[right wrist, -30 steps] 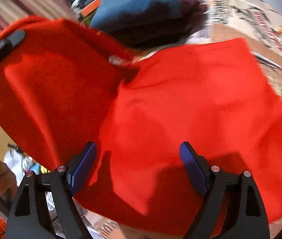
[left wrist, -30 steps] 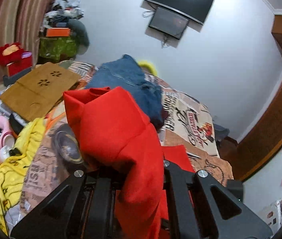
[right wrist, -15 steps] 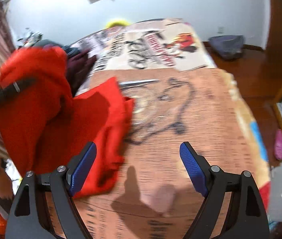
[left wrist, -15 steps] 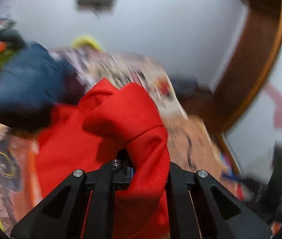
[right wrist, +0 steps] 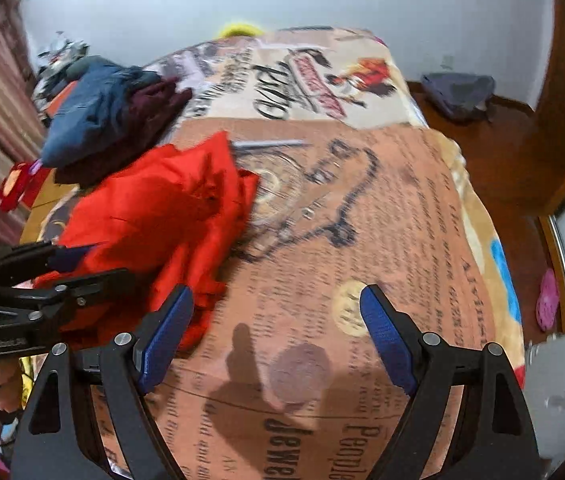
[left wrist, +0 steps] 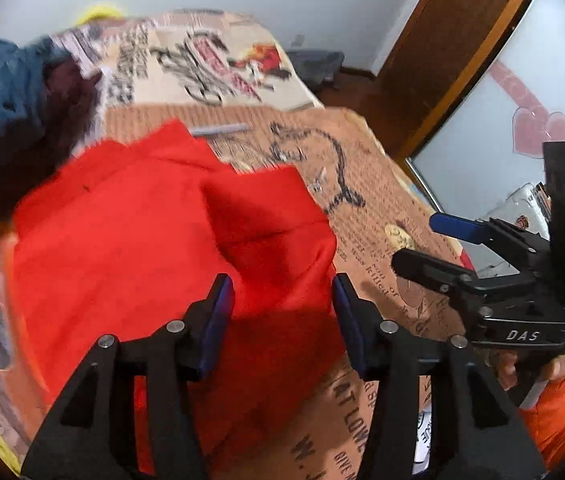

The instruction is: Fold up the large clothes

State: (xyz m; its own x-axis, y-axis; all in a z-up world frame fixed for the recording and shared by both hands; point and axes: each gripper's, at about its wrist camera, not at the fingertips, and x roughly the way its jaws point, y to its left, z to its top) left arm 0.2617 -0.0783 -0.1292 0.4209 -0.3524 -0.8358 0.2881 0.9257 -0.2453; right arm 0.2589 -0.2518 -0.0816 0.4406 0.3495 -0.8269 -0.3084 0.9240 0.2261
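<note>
A large red garment (left wrist: pixel 122 248) lies bunched on the printed bed cover (left wrist: pixel 362 208), folded over itself. My left gripper (left wrist: pixel 284 314) hovers just above the garment's near edge. Its jaws are opening, and the red cloth lies slack under the gap with neither pad pressing on it. In the right wrist view the red garment (right wrist: pixel 162 216) sits left of centre, with the left gripper (right wrist: pixel 62 264) at its left side. My right gripper (right wrist: pixel 276 334) stands wide open over the bare bed cover (right wrist: pixel 382 240), to the right of the cloth, with nothing between its fingers.
A pile of blue and maroon clothes (right wrist: pixel 98 120) lies at the bed's far left. On the wooden floor to the right lie a grey bag (right wrist: pixel 458 92) and a pink slipper (right wrist: pixel 546 300). A hand with an orange sleeve (left wrist: pixel 554 400) holds the right gripper (left wrist: pixel 442 248).
The left gripper swung the red fold across and down onto the bed, then its jaws parted and released it. The right gripper drew away from the garment to over bare cover.
</note>
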